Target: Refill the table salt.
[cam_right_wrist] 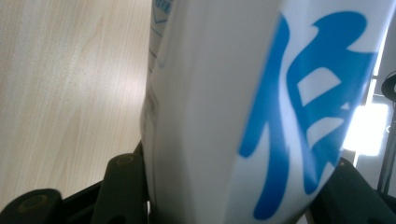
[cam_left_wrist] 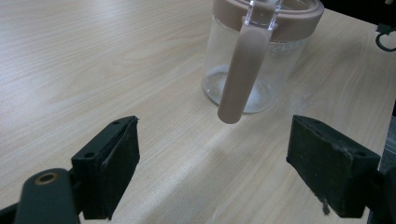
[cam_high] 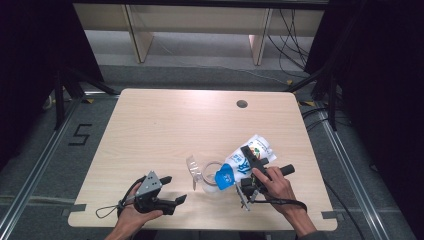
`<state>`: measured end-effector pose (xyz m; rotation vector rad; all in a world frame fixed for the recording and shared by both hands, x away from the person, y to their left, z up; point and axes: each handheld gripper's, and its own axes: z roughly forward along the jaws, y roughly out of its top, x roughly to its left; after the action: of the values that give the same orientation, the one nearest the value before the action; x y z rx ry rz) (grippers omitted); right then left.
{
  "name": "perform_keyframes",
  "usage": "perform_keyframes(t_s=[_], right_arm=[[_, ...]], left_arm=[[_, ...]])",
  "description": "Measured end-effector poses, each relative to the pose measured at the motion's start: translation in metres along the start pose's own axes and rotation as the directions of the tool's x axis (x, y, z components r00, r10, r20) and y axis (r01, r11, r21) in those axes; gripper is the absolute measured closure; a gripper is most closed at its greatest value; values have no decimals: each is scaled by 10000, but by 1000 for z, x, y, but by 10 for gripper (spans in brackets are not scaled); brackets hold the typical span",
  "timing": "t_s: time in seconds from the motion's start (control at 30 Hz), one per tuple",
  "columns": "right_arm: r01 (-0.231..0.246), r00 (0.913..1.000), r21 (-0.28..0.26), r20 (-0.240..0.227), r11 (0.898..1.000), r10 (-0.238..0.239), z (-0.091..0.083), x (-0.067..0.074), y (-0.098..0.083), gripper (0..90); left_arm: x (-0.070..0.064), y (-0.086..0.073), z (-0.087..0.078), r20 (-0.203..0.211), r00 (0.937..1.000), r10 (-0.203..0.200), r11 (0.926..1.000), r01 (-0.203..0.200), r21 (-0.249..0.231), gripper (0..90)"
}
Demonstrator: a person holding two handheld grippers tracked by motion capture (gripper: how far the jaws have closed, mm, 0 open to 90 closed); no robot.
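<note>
- One white-and-blue pouch [cam_high: 244,161] is gripped by the right hand-held gripper [cam_high: 248,172], tipped over the jar.
- One clear jar [cam_high: 212,175] is seen on the tabletop [cam_high: 165,125].
- The left hand-held gripper [cam_high: 172,189] is held wide apart, empty, near the jar.

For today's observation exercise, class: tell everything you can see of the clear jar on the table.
The clear jar looks like glass or clear plastic, round, with a dusty-pink rim and a pink strap-like handle hanging down its side from a clear hinge. Its clear lid is flipped open. It stands upright on the wooden table, apparently empty. The white and blue pouch is tilted over its mouth, blue end lowest.
</note>
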<state>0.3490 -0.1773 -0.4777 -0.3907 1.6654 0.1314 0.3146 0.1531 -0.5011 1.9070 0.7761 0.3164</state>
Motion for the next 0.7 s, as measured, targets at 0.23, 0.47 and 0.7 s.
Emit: perform_keyframes(t_s=[0.23,0.47,0.7], right_arm=[[-34,10000,18,21,10000,34,0,1,-1,506],[187,9998,3,12,9998,-187,0,0,0,506],[257,9997,39,40,9997,-257,0,-1,0,509]], left_arm=[[1,0,0,36,10000,61,10000,-61,-16,164],[1,0,0,37,10000,39,10000,-39,1,164],[1,0,0,35,10000,33,10000,-33,0,164]])
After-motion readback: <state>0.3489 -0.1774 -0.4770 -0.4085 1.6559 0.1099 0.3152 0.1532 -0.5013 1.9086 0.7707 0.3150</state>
